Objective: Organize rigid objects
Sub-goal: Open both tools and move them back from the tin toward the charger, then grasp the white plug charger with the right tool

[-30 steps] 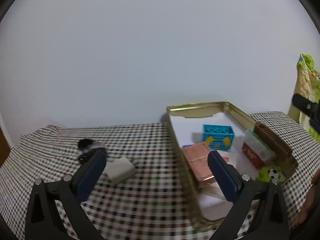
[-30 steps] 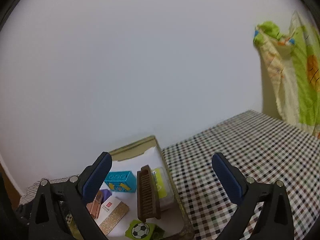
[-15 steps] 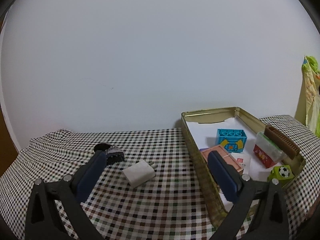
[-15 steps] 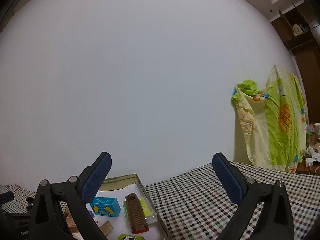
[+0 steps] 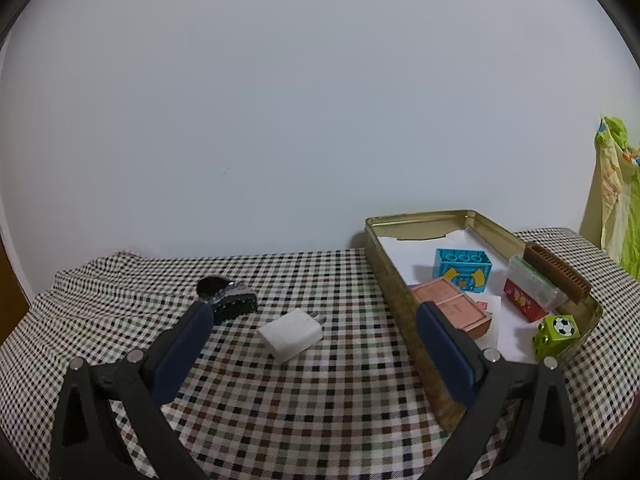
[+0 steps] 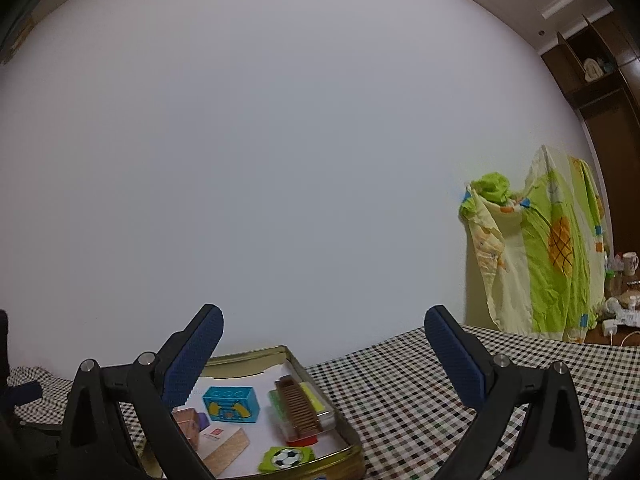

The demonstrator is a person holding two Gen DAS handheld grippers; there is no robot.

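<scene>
Table in front of me is wearing a checkered cloth (image 5: 320, 392). Sitting right on it: a white plug adapter (image 5: 291, 335), a black hair clip (image 5: 228, 300) (partly hidden behind my finger), and a gold tin (image 5: 404, 316) lying off to the right.

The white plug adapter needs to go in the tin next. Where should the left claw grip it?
Grip the white plug adapter across its blocky body, coming from above with the open left claw. It lies flat on the cloth; the prongs at its far right end look too thin to hold.
</scene>
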